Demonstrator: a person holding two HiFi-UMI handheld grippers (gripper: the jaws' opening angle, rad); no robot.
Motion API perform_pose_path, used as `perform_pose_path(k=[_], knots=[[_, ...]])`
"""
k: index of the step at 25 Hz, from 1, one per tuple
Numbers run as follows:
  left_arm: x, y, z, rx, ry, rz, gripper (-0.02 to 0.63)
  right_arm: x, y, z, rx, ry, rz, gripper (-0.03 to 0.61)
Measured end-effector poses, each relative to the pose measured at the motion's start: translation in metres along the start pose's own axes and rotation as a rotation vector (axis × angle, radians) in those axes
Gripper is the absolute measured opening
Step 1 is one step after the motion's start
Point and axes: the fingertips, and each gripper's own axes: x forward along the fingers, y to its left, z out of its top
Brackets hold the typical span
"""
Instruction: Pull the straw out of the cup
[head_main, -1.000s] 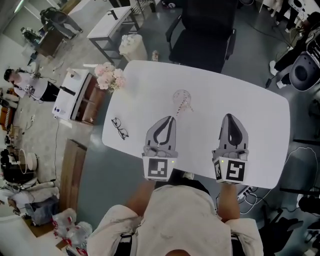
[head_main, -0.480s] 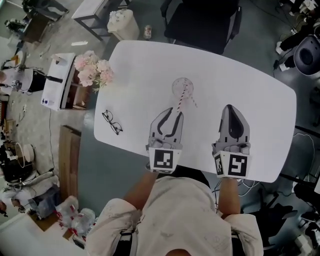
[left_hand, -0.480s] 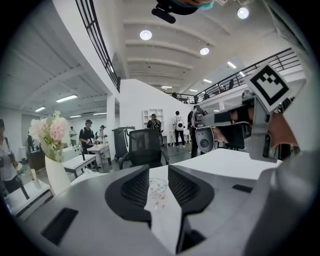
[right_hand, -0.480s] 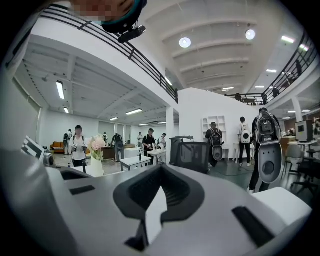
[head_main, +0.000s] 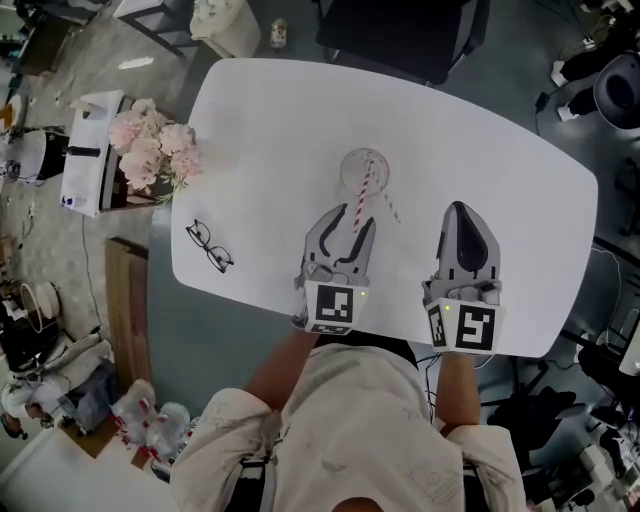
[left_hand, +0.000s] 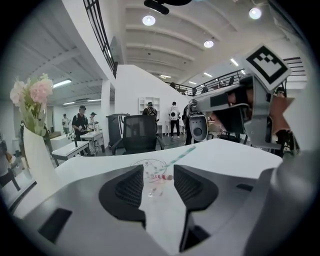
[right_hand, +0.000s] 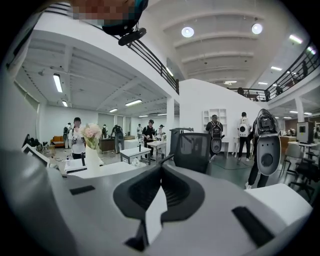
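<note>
Head view overhead, gripper views low, sharing table (head_main: 280, 120)

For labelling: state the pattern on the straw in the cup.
Red-and-white stripes on the straw, clearest in the head view.

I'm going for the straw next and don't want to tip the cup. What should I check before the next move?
1. Left gripper open: ok; its jaws have just been opening, pads pressing nothing.
2. Straw end lined up between them: ok.
3. Cup upright on table: ok.
4. Right gripper steadying cup: not ok; shut, empty, apart from it.
5. Glasses out of the way: ok.
</note>
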Motion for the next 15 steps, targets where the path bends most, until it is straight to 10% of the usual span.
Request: perform_pose_path(k=[15], knots=[[0.036, 0.009, -0.019, -0.005, 0.042, -0.03, 0.172, 0.03, 0.002, -0.016, -0.005, 0.047, -0.01, 0.002]])
